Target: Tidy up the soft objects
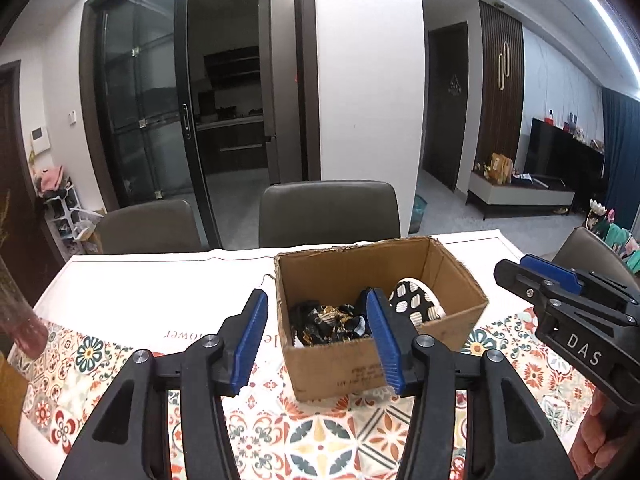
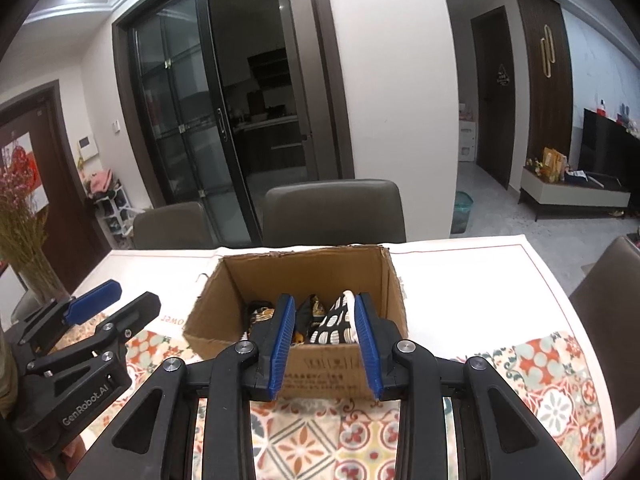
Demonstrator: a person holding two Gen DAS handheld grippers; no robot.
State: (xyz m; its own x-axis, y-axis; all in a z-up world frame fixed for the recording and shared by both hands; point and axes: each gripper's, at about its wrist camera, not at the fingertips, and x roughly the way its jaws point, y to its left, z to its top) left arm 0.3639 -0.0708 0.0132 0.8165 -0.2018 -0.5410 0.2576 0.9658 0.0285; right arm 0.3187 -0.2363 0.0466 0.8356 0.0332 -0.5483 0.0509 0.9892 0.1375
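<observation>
An open cardboard box (image 1: 360,368) (image 2: 320,372) stands on the table. Inside lie a black and gold crumpled cloth (image 1: 328,322) (image 2: 262,316) and a black cloth with white spots and a white edge (image 1: 416,300) (image 2: 334,324). My left gripper (image 1: 318,344) is open and empty, held in front of the box's left part. My right gripper (image 2: 324,344) is open and empty, held in front of the box's near wall. Each gripper also shows in the other's view, the right one (image 1: 560,300) at the right, the left one (image 2: 92,320) at the left.
The table has a white cover and a patterned floral runner (image 1: 320,432) (image 2: 352,440). Grey chairs (image 1: 328,212) (image 2: 334,210) stand at the far side, another chair (image 2: 612,308) at the right. A vase with dried flowers (image 2: 24,248) stands at the far left.
</observation>
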